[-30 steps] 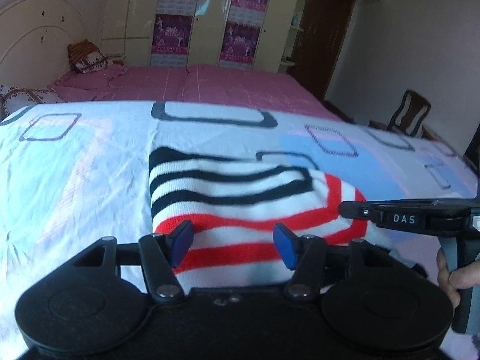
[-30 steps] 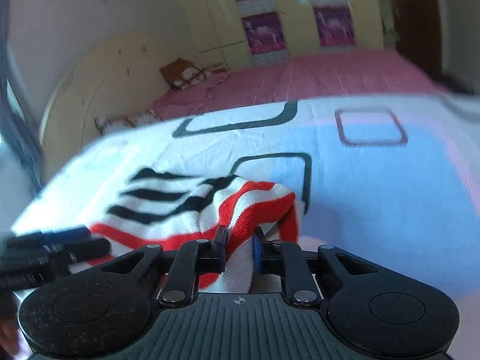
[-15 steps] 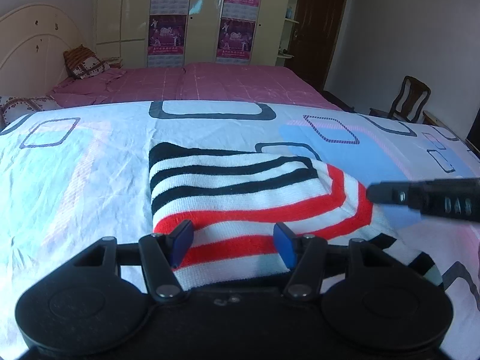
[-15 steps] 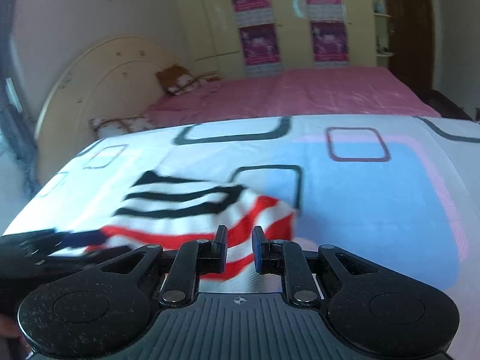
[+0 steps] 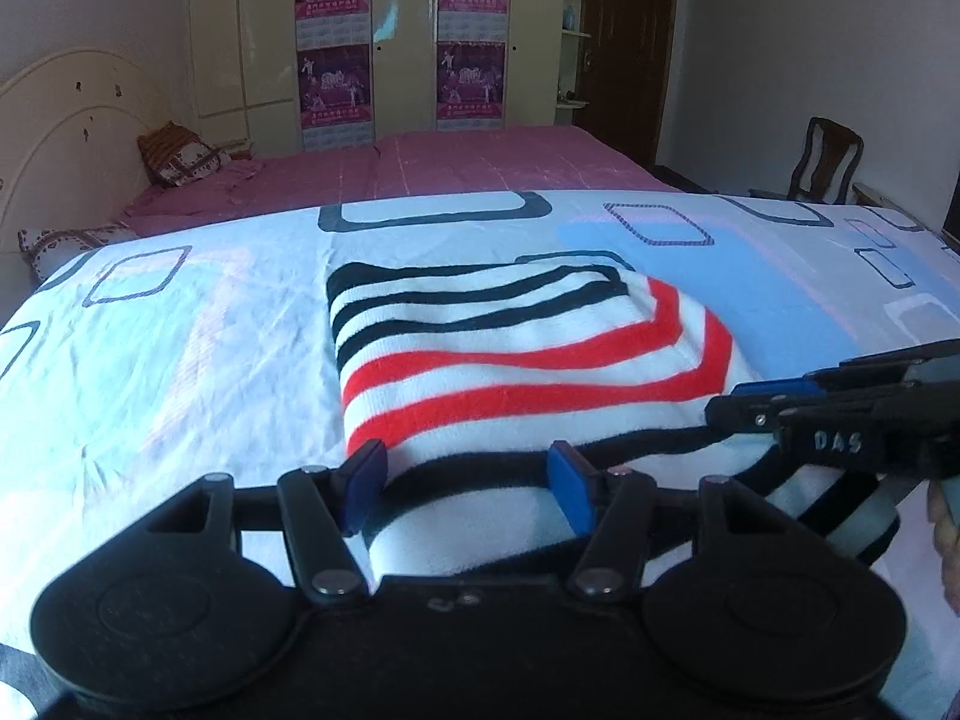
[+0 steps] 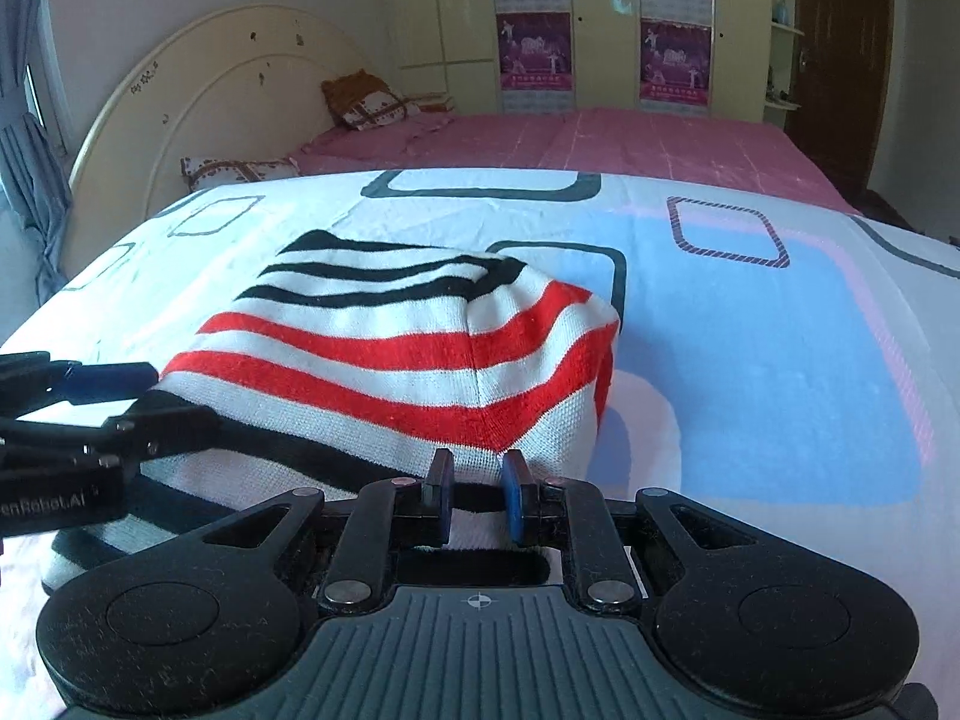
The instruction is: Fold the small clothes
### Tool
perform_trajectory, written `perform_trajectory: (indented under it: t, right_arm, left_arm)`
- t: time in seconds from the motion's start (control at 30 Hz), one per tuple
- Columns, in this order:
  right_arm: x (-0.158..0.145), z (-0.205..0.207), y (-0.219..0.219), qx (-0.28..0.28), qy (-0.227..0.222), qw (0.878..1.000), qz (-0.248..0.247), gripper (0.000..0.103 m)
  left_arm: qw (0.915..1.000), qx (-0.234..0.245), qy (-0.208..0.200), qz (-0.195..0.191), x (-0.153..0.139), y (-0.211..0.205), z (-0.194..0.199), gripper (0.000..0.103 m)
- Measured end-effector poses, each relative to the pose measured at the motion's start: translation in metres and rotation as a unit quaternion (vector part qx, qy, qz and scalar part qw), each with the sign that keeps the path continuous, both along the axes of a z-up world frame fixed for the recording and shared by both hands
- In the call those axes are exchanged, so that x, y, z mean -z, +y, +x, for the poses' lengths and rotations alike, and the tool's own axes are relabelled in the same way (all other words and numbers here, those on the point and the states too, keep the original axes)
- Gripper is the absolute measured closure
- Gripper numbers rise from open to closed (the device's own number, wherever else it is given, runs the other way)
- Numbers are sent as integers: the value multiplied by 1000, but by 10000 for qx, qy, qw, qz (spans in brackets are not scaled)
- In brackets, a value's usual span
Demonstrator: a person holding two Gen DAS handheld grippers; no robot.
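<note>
A white knit garment (image 5: 510,348) (image 6: 390,348) with black and red stripes lies folded on the patterned sheet (image 5: 180,330). Its red-striped top layer rests on a black-striped lower layer. My left gripper (image 5: 467,477) stands open over the garment's near edge, its blue pads apart and not pressing. It shows at the left of the right wrist view as the left gripper (image 6: 180,396). My right gripper (image 6: 478,495) is shut narrowly on the hem of the top layer, low on the bed. In the left wrist view that right gripper (image 5: 729,411) reaches in from the right.
A pink bed (image 5: 480,162) with pillows (image 5: 180,156) and a cream headboard (image 6: 198,96) lies beyond the sheet. Behind it are a wardrobe (image 5: 396,30) with posters and a dark door (image 5: 624,42); a wooden chair (image 5: 828,162) stands at the right. A hand (image 5: 945,516) holds the right gripper's handle.
The right gripper brought the raised fold down, and the garment now lies flatter. Both cameras drew back toward the near edge, so the black-striped lower layer shows in front.
</note>
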State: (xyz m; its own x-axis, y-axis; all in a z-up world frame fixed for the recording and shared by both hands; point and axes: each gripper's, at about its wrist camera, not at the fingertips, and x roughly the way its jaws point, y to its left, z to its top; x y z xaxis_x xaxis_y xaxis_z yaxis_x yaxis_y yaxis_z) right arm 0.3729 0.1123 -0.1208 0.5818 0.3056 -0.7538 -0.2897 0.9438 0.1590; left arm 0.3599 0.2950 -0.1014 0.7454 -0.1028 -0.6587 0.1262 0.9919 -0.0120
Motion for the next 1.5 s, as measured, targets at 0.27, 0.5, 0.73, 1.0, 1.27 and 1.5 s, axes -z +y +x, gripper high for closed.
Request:
perform_trajectory:
  t: [0.27, 0.5, 0.73, 1.0, 1.27, 1.5]
  right_arm:
    - [-28, -26, -7, 31, -117, 9998, 184, 86]
    - [-39, -68, -18, 25, -253, 9996, 75, 86]
    - [-4, -75, -25, 350, 308, 9988, 165, 86]
    - [9, -66, -36, 550, 688, 9950, 470, 75]
    - [3, -66, -41, 627, 695, 9947, 415, 50]
    - [-22, -92, -51, 665, 277, 9962, 480, 31]
  left_arm:
    - [9999, -86, -76, -119, -13, 3, -23, 46]
    - [9998, -134, 95, -110, -8, -2, -49, 45]
    - [9993, -282, 219, -114, 6, -1, -50, 41]
    - [9981, -368, 329, -364, 11, 3, -44, 22]
    - [9922, -928, 772, -313, 14, -4, -42, 0]
    - [9876, -1399, 627, 328, -4, -28, -64, 0]
